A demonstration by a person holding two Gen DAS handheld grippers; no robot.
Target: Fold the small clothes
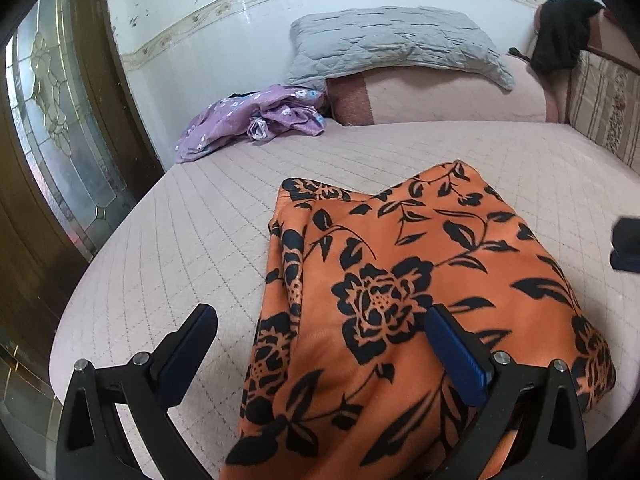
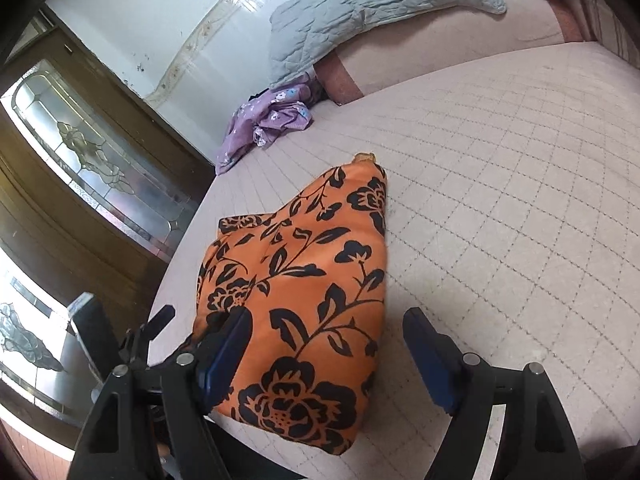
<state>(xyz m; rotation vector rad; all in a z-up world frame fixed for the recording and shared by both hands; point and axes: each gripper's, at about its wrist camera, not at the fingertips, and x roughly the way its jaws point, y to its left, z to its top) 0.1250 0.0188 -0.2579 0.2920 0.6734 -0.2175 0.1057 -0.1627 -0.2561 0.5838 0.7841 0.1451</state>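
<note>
Two claws, both open, hover over the near edge of a quilted pale-pink bed (image 1: pixel 168 240). Left claw (image 1: pixel 320 332) w/ jaws apart, its right blue pad above the cloth, nothing gripped. Right claw (image 2: pixel 324 328) likewise wide, straddling the cloth's near right edge, nothing pinched. Orange garment w/ black floral print, soft thin fabric (image 1: pixel 420 272), lies partly folded on the bed's near side, approx. flat. Judged light, limp, likely a bit slippery; best pinched at corners or along a folded edge, since a mid-panel grip would bunch it. Crumpled purple flowered cloth (image 1: pixel 256 120) lies far left.
</note>
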